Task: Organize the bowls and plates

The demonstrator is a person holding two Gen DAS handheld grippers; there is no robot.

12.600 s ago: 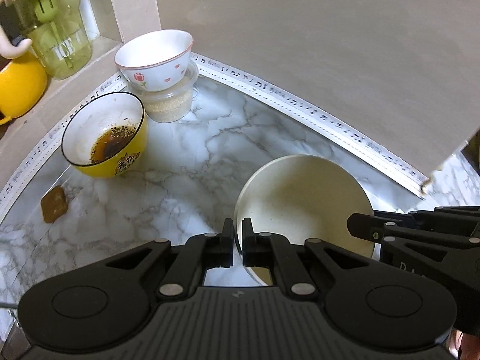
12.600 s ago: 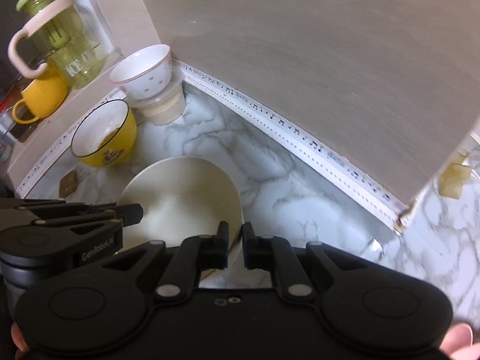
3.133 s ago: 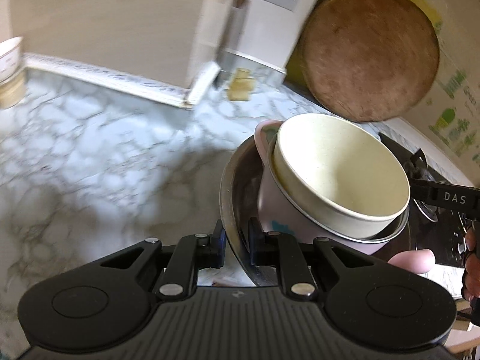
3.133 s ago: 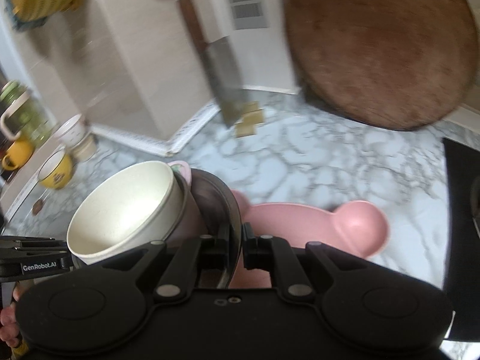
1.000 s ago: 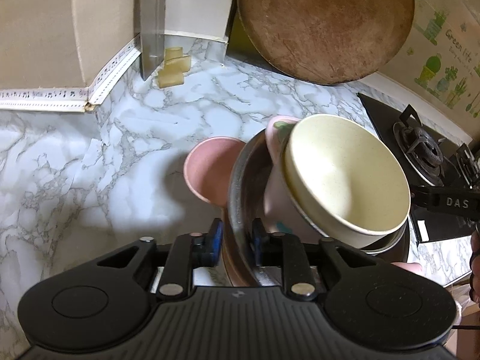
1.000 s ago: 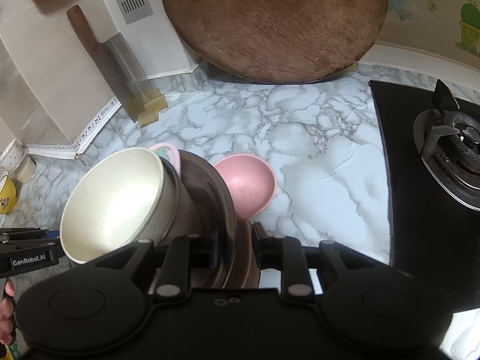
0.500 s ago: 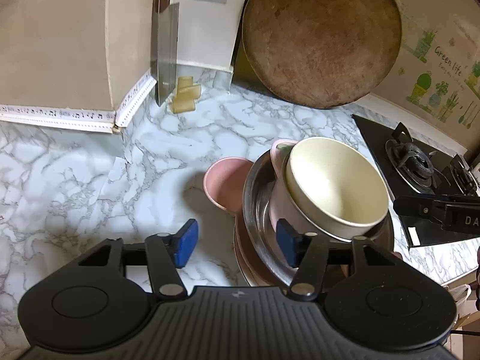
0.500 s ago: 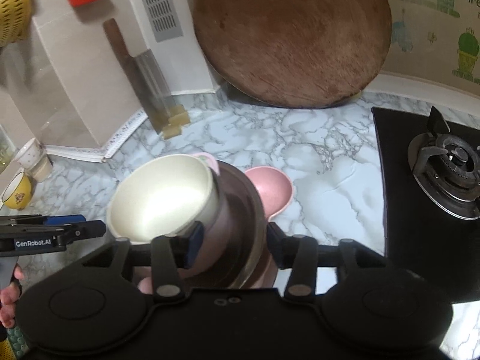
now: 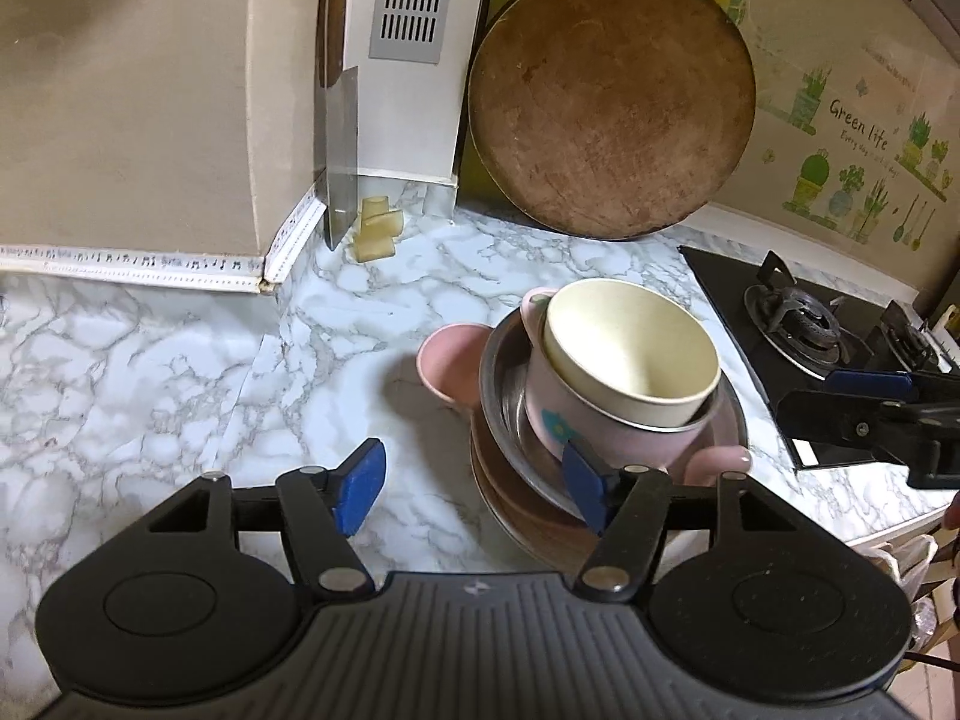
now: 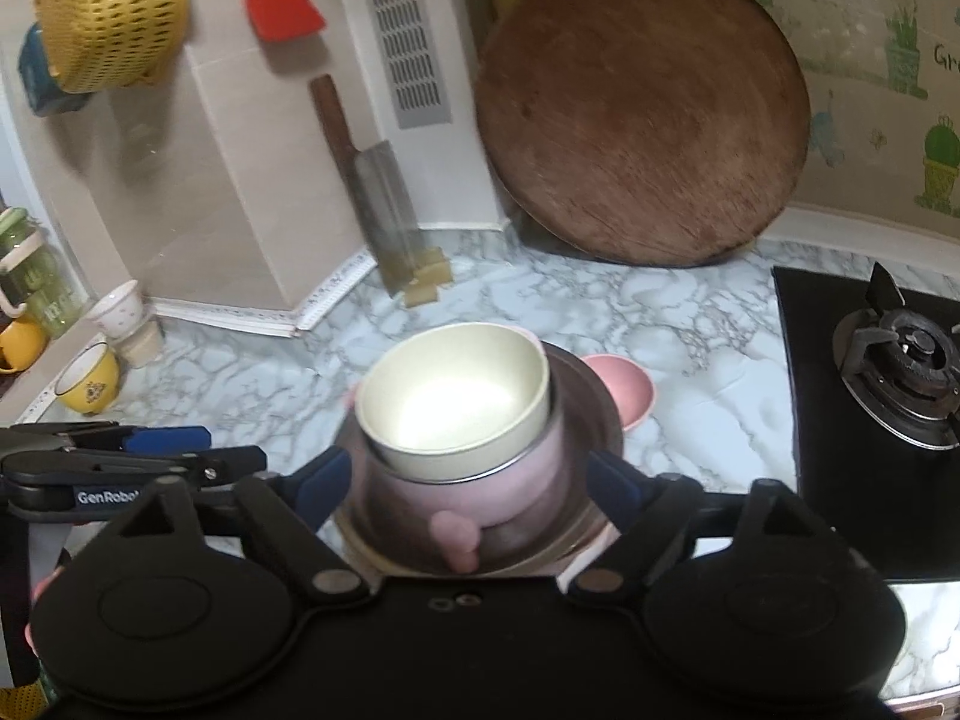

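left gripper [image 9: 474,492]: I see jaws wide apart, holding nothing, right pad by the stack's near rim
right gripper [image 10: 462,489]: jaws spread wide, straddling the stack, no grip
cream bowl [image 9: 630,357]: nested tilted in pink cup [image 9: 600,426]
steel plate [image 9: 501,384]: under the cup, on the pink dish [image 9: 447,363]
stack: on marble counter [image 9: 180,372], beside stove [image 9: 798,324]

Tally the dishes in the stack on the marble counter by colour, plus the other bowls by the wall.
Cream: 1, cream bowl
Pink: 2, pink handled cup, pink dish
Steel: 1, steel plate
Brown: 1, brown plate
Yellow: 1, yellow bowl
White: 1, white bowl
Total: 7
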